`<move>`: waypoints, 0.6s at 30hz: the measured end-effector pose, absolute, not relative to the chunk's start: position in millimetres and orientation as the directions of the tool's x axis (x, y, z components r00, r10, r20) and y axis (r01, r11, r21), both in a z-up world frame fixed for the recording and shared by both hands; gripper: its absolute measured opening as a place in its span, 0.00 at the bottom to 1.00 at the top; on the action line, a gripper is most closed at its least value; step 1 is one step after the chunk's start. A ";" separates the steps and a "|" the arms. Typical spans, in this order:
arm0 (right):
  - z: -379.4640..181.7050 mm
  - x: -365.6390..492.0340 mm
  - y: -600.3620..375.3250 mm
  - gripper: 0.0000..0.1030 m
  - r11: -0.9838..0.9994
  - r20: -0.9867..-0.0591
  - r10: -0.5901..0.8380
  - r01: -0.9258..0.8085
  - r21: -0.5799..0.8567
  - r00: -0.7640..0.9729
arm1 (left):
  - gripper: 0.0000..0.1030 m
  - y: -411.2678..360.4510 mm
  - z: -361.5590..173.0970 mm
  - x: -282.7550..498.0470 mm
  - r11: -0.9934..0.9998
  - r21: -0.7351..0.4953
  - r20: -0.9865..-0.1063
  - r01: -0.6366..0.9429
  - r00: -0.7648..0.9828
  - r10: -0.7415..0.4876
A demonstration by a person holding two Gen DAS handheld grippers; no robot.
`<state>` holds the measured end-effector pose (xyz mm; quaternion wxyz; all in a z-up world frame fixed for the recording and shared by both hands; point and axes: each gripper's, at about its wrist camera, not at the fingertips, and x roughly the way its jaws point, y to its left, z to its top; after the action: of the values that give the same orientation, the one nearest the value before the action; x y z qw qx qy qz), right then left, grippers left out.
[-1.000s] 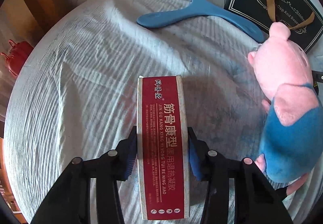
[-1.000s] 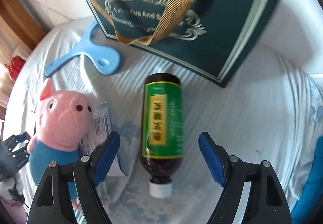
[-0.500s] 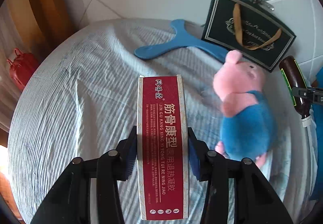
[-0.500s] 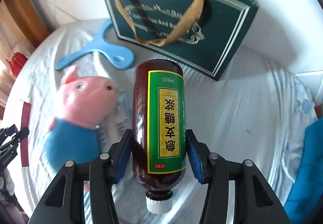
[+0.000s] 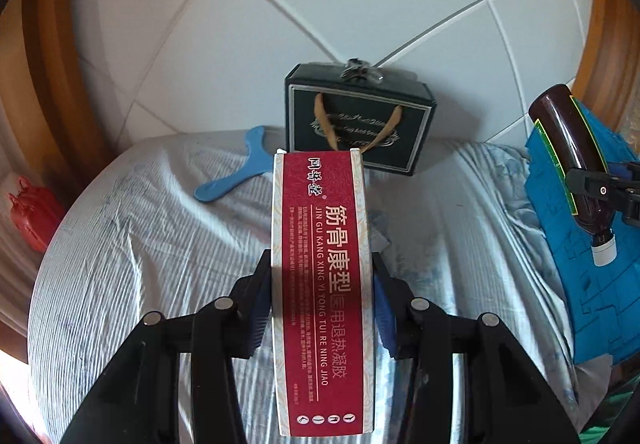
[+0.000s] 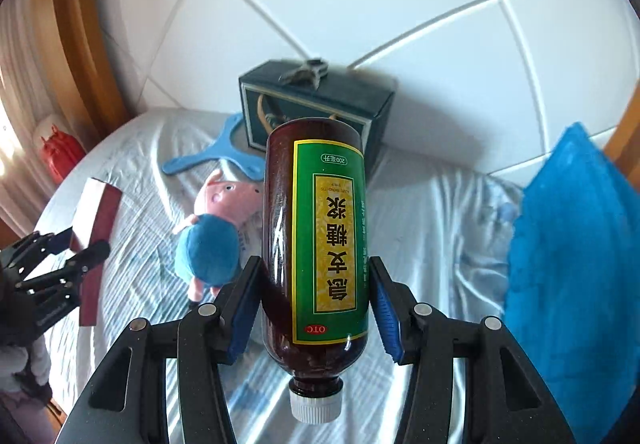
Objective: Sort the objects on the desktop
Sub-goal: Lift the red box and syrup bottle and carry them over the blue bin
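Note:
A long red box (image 5: 320, 212) with Chinese print is clamped between the blue pads of my left gripper (image 5: 320, 268), lifted above the striped white cloth (image 5: 140, 244). My right gripper (image 6: 314, 272) is shut on a brown syrup bottle (image 6: 316, 204) with a green label, white cap toward the camera, also held in the air. The bottle (image 5: 568, 148) shows at the right edge of the left wrist view. The red box (image 6: 98, 212) and left gripper (image 6: 76, 252) appear at the left of the right wrist view.
A pink and blue plush pig (image 6: 216, 228) lies mid-cloth on a paper packet. A blue boomerang-shaped piece (image 5: 236, 172) and a dark green gift bag (image 5: 360, 124) sit by the tiled wall. A blue cushion (image 6: 568, 264) is at the right, a red object (image 5: 32, 216) at the left.
My right gripper closed on the brown bottle and lifted it off the cloth. My left gripper rose and tilted up with the red box, so the wall now fills the upper view.

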<state>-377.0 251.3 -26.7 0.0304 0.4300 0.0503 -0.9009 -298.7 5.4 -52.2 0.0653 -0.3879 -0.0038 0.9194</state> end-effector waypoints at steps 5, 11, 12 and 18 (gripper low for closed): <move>13.1 -337.0 282.0 0.49 -0.996 -0.733 0.033 0.036 -0.078 -0.679 | 0.43 68.6 -9.2 -283.4 -0.975 -0.036 -0.660 -0.220 -0.727 0.188; 63.0 -295.5 350.3 0.50 -0.995 -0.689 0.099 -0.054 -0.088 -0.718 | 0.43 162.5 33.6 -276.8 -0.943 -0.025 -0.623 -0.333 -0.732 0.275; 69.8 -290.7 363.6 0.50 -0.994 -0.684 0.105 -0.068 -0.081 -0.722 | 0.43 179.3 41.0 -276.3 -0.936 -0.023 -0.617 -0.350 -0.732 0.289; 99.1 -263.9 453.5 0.49 -0.985 -0.662 0.167 -0.155 -0.077 -0.731 | 0.43 284.3 88.6 -275.1 -0.895 -0.013 -0.580 -0.445 -0.726 0.369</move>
<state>-263.9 453.5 99.1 -0.0864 0.3565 0.0083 -0.9302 -275.1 284.3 88.6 0.2197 -0.2980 0.0637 0.9268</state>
